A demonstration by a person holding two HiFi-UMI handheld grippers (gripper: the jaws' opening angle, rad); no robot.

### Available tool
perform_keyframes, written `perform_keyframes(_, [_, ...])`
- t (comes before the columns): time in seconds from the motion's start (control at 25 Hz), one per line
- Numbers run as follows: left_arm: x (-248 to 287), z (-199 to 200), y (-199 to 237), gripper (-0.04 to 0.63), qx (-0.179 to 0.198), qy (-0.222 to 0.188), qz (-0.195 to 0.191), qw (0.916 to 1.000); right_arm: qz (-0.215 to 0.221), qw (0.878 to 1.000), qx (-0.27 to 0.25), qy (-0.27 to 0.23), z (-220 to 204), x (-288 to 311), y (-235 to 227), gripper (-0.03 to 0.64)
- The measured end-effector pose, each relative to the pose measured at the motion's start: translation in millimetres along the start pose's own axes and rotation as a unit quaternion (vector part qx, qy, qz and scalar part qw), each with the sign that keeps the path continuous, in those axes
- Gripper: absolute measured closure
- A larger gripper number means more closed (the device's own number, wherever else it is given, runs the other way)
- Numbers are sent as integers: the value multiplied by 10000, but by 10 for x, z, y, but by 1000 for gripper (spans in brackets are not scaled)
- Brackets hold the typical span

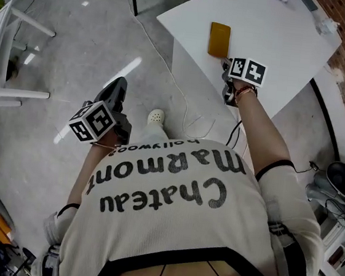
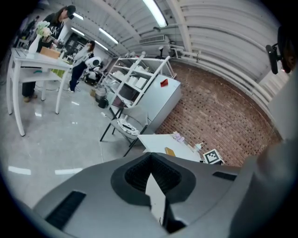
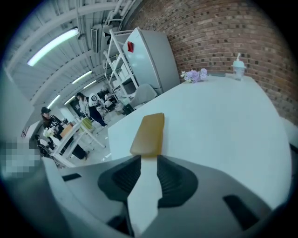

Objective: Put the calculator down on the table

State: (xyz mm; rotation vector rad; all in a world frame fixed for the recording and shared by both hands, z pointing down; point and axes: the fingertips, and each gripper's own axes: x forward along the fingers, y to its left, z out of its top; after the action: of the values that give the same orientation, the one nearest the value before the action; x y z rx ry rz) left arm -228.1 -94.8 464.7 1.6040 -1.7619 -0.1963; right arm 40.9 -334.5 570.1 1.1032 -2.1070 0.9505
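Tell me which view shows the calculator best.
The right gripper view: the calculator lies large and flat on the table just past the open jaws. The head view shows it small from above; the left gripper view, a distant speck.

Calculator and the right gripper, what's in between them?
Nothing but bare white table. In the right gripper view the calculator lies just past the right gripper and its open jaws, with only table showing in the gap.
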Motion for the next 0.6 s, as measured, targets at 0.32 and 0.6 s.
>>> perform_keyframes(0.32, [-98, -406, -702, 595, 146, 16, -398, 9991, 1035, 9941, 291, -151, -484, -654, 382, 542])
perform_keyframes(0.6, [-245, -592, -1222, 595, 410, -193, -645, 9969, 1841, 9803, 328, -635, -449, -1266, 658, 582])
